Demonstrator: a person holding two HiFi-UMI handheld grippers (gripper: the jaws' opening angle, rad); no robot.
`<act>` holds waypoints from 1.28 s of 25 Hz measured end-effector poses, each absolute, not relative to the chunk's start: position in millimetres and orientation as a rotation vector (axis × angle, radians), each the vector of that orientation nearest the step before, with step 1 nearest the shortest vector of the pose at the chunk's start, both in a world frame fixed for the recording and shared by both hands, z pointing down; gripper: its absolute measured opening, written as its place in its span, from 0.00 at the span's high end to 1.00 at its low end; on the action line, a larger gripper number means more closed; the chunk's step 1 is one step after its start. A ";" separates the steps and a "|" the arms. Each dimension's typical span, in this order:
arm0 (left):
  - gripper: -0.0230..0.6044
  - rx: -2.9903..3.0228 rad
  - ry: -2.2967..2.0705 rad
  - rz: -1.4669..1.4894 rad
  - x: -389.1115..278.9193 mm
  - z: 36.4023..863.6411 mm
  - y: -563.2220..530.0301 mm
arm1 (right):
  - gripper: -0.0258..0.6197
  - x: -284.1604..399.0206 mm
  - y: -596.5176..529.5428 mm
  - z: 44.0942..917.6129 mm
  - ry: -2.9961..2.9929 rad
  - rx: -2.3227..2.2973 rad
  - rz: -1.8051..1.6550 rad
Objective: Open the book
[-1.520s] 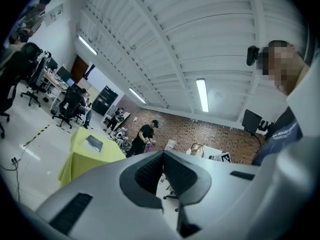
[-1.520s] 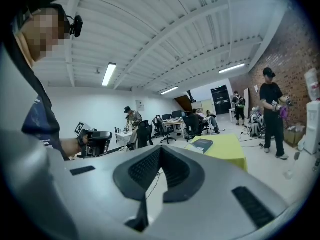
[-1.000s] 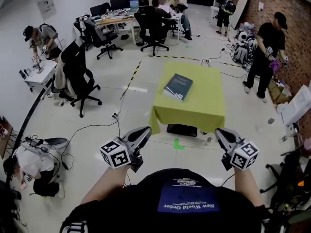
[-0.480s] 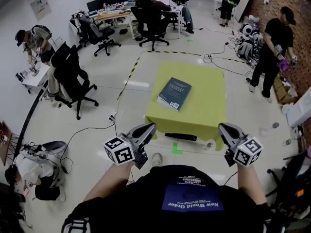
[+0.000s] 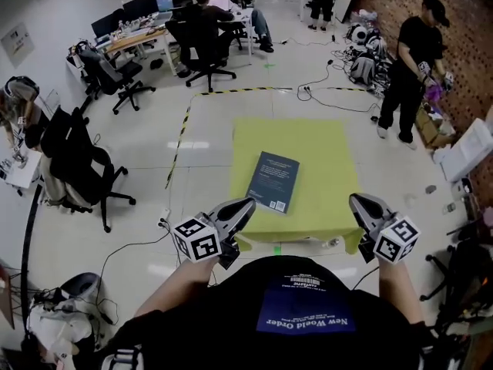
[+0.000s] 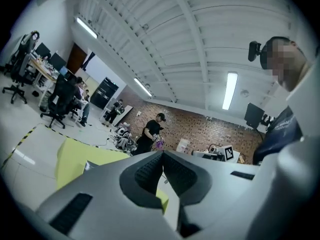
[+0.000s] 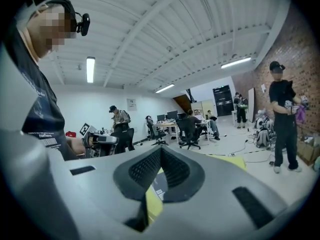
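Now, left jaws: pressed together at the tips, nothing between them; past them the left gripper view shows only yellow cloth and the room.
Right jaws: tips also appear to meet, with nothing clamped; a dark sliver of the book shows in the gap behind them.
Left gripper (image 5: 245,205): held level in front of the person's chest, over the floor just short of the table's near-left corner.
Right gripper (image 5: 360,203): held the same way, just off the near-right corner.
Book (image 5: 273,181): closed, cover up, lying askew on the left half of the table (image 5: 320,149), its lower end close to the near edge; neither gripper touches it.
Step in hand: the approach, I judge; opening is not yet begun.
Next move: bring both grippers in over the near edge, pin the book with one, and slip the other's tip under the cover's free long edge to lift it. Which long edge is the spine is hard to tell from the head view, probably the left one.
Change from earlier: the table and book sit much lower and closer in the head view than a second ago, when both stood well ahead of the grippers; the grippers keep the same closed pose.
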State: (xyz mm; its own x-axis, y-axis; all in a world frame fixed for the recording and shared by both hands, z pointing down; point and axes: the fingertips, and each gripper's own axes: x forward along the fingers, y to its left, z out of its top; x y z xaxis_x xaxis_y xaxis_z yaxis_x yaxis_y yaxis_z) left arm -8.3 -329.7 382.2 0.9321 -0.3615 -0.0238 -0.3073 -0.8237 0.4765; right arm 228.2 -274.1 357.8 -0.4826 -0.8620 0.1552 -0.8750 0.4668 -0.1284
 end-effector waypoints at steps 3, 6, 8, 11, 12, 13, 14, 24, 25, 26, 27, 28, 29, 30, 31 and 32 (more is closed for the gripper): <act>0.95 2.602 -0.441 -0.130 -7.8 388.6 -369.9 | 0.98 225.2 -303.9 356.1 -2.617 1.597 0.299; 0.95 2.592 -0.438 -0.109 -2.8 396.7 -404.3 | 0.98 225.0 -330.2 363.1 -2.600 1.581 0.326; 0.95 2.573 -0.458 -0.091 3.1 406.1 -423.2 | 0.98 233.5 -347.5 367.1 -2.598 1.573 0.351; 0.95 2.545 -0.520 -0.019 19.9 428.3 -443.7 | 0.98 258.2 -370.2 369.4 -2.623 1.537 0.370; 0.95 2.530 -0.547 0.010 27.1 436.4 -449.7 | 0.98 268.1 -377.4 369.0 -2.640 1.515 0.371; 0.95 2.506 -0.578 0.037 33.9 444.5 -456.1 | 0.98 277.3 -384.9 368.4 -2.660 1.486 0.370; 0.95 2.473 -0.617 0.059 39.2 452.3 -463.0 | 0.98 285.0 -392.6 368.3 -2.681 1.449 0.370; 0.63 2.150 -0.972 0.381 37.7 559.6 -498.0 | 0.98 321.3 -448.3 402.0 -2.789 1.077 0.420; 0.60 2.129 -0.965 0.451 33.6 577.1 -502.0 | 0.98 317.8 -452.2 409.4 -2.783 1.063 0.432; 0.59 2.113 -0.941 0.531 31.1 595.2 -506.2 | 0.98 314.3 -456.2 416.6 -2.774 1.059 0.450; 0.57 2.097 -0.898 0.614 30.5 613.3 -510.2 | 0.98 310.9 -460.4 423.3 -2.763 1.064 0.471; 0.55 2.077 -0.844 0.689 31.1 630.6 -513.8 | 0.98 307.4 -464.4 429.5 -2.748 1.075 0.492; 0.53 2.053 -0.785 0.749 32.3 646.4 -517.5 | 0.98 304.0 -468.0 435.3 -2.733 1.091 0.511; 0.51 2.027 -0.728 0.791 33.6 659.6 -521.3 | 0.98 300.5 -471.2 440.6 -2.720 1.108 0.530; 0.50 2.003 -0.674 0.822 35.2 669.7 -525.0 | 0.98 297.3 -473.9 445.9 -2.709 1.126 0.550; 0.50 1.984 -0.624 0.847 37.3 677.1 -527.7 | 0.98 294.5 -475.9 451.5 -2.697 1.142 0.572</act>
